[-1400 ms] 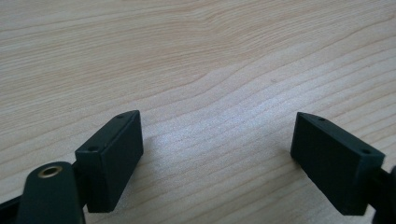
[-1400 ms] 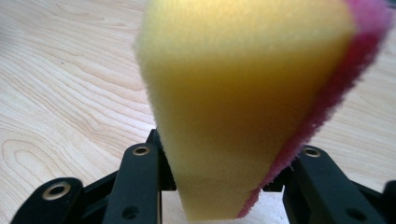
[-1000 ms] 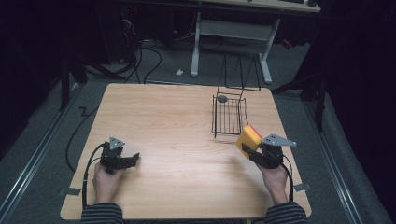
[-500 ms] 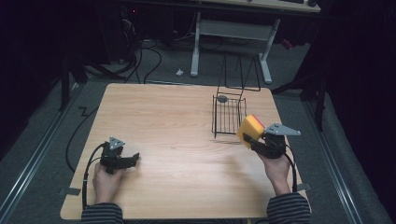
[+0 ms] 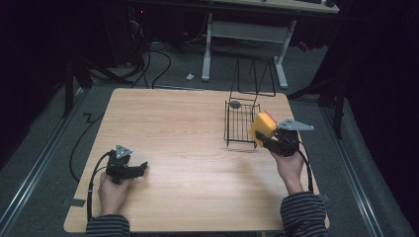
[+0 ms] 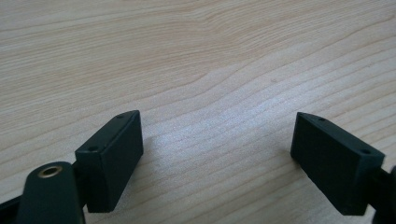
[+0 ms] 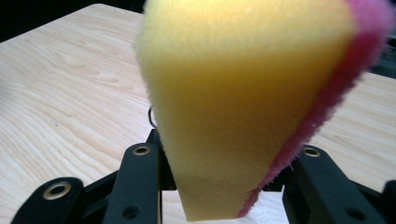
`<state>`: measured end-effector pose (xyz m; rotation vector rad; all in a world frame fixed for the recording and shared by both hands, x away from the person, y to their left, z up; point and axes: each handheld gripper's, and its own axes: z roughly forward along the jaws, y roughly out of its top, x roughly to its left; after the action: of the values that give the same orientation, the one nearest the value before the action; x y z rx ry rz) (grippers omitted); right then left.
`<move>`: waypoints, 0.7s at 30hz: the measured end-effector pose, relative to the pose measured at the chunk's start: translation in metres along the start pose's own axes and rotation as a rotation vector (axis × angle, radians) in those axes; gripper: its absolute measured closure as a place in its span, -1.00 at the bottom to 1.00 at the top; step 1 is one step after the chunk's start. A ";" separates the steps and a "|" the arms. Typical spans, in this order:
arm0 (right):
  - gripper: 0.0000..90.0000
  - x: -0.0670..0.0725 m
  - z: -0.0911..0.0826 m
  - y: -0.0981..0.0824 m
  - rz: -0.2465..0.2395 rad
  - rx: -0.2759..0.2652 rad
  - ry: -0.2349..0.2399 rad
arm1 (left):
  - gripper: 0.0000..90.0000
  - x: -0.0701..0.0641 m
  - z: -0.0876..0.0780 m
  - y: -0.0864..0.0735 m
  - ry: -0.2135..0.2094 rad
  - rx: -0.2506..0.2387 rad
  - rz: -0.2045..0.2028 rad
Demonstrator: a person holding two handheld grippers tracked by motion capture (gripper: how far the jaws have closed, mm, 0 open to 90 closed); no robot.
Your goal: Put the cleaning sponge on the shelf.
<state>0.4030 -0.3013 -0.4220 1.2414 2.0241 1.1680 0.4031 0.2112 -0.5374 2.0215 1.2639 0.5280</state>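
Yellow foam with a pink scouring layer forms the sponge (image 5: 262,127), a porous block pinched narrow at its lower end where the right gripper (image 5: 267,140) clamps it. It is held above the table (image 5: 188,123), just beside the black wire basket (image 5: 240,121). The left gripper (image 5: 141,169), matte black with flat rectangular pads, rests spread apart and empty on the pale wood-grain table, well apart from the basket.

The sponge (image 7: 243,107) hides the wire basket (image 5: 240,124) behind it.
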 end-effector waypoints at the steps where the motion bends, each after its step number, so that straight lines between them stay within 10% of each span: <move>1: 0.35 -0.001 0.001 0.001 0.001 -0.008 -0.001 | -0.61 0.000 0.000 0.000 0.000 0.000 0.000; 21: 0.35 -0.007 0.049 0.015 -0.004 0.032 -0.054 | -0.61 0.000 0.000 0.000 0.000 0.000 0.000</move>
<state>0.4497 -0.2837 -0.4347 1.2694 2.0124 1.0928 0.4031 0.2112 -0.5374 2.0216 1.2636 0.5279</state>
